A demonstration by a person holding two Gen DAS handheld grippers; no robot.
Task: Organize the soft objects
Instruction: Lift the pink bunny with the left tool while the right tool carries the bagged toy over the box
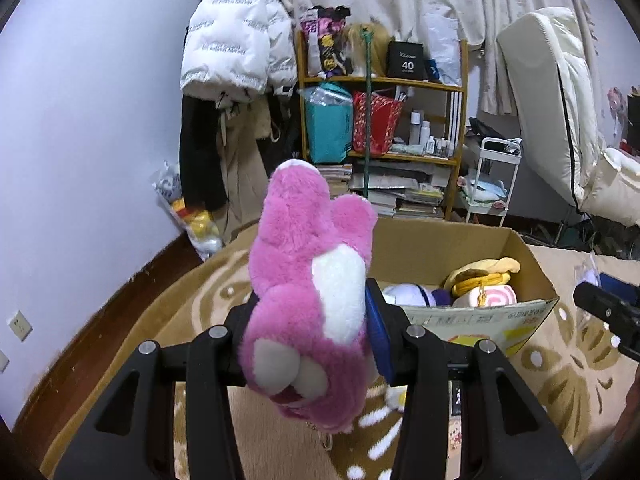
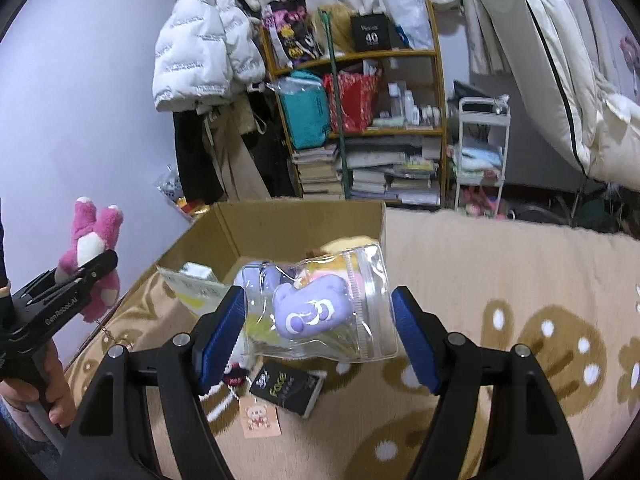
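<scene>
My left gripper is shut on a pink and white plush toy and holds it upside down above the rug, left of the cardboard box. The same pink plush shows at the left in the right wrist view. The box holds several soft toys, among them a yellow plush. My right gripper is open. A clear zip bag with a purple bear toy sits between its fingers, over the box's near edge. Whether the bag touches the pads is unclear.
A beige patterned rug covers the surface. A black card and a bear tag lie on the rug below the bag. Behind stand a wooden shelf, a white cart, hanging coats and a white mattress.
</scene>
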